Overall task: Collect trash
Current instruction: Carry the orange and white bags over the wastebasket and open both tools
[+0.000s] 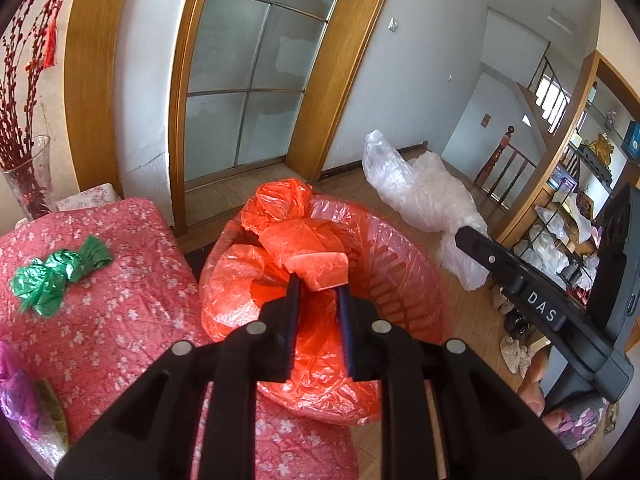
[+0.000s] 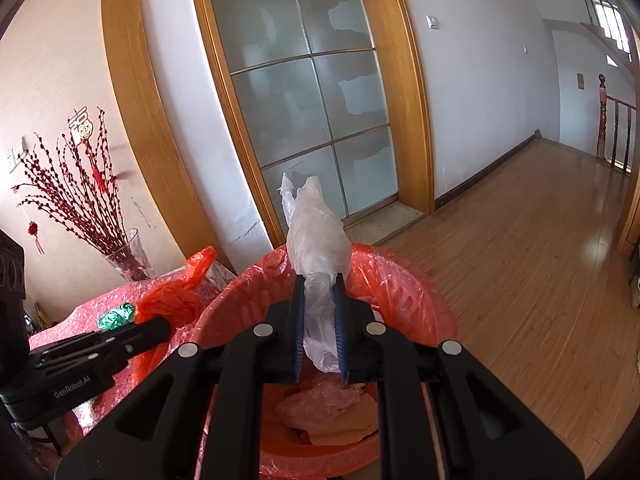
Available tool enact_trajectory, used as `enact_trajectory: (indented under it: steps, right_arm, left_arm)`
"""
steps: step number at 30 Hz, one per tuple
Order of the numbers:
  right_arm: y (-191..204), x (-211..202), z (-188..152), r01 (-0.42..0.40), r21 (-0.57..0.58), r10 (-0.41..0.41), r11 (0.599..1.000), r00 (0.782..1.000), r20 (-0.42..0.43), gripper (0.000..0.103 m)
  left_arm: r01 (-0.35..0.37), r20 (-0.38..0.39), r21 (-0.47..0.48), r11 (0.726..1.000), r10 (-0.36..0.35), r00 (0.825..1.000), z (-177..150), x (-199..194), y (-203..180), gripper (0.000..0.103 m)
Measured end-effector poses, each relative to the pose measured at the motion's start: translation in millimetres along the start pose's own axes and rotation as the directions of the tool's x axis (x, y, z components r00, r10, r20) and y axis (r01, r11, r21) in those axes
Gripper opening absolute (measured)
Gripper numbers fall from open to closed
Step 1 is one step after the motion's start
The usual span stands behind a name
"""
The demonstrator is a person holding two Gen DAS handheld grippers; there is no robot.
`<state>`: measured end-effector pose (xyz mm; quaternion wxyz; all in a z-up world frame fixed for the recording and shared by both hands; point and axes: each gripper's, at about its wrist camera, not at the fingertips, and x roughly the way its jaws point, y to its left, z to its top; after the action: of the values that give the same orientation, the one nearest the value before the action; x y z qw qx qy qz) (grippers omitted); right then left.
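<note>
Both grippers hang over the red-lined bin [image 2: 400,280]. The left gripper [image 1: 318,286] jaws pinch a red plastic bag [image 1: 304,240]; the right gripper [image 2: 319,280] jaws pinch a clear plastic bag [image 2: 318,236]. Neither is dropped yet. 1 green wad [image 1: 56,276] waits on the floral tabletop [image 1: 120,320].

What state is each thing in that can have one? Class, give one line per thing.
left gripper: shut on the tip of an orange plastic bag, over the bin.
right gripper: shut on a clear plastic bag, over the bin.
trash bin: open, lined with a red bag, some trash inside.
green wrapper: crumpled, lying on the pink floral cover.
sliding glass door: closed.
</note>
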<state>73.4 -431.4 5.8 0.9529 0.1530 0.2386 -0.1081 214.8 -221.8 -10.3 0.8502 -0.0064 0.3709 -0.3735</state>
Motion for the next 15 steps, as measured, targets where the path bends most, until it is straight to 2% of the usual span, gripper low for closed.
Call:
enact_trajectory:
  steps: [3, 5, 7, 15]
  right_arm:
    - [-0.1, 4.3, 1.3, 0.007, -0.008, -0.007, 1.000, 1.000, -0.004, 0.017]
    - [-1.1, 6.4, -0.1, 0.014, -0.011, -0.015, 1.000, 1.000, -0.010, 0.031]
    - [-3.3, 7.0, -2.9, 0.025, -0.008, -0.025, 1.000, 1.000, -0.011, 0.039]
    - [-2.2, 8.3, -12.0, 0.042, -0.010, -0.043, 0.999, 0.999, -0.033, 0.040]
  left_arm:
    - [-0.001, -0.012, -0.005, 1.000, 0.001, 1.000, -1.1, 8.1, -0.1, 0.024]
    - [-0.008, -0.021, -0.009, 1.000, 0.008, 1.000, -2.9, 12.4, 1.6, 0.030]
    - [-0.022, -0.026, -0.014, 1.000, 0.022, 0.999, -5.7, 13.5, 5.1, 0.032]
    - [-0.113, -0.008, -0.034, 0.993, 0.113, 0.994, -25.0, -12.7, 34.7, 0.035]
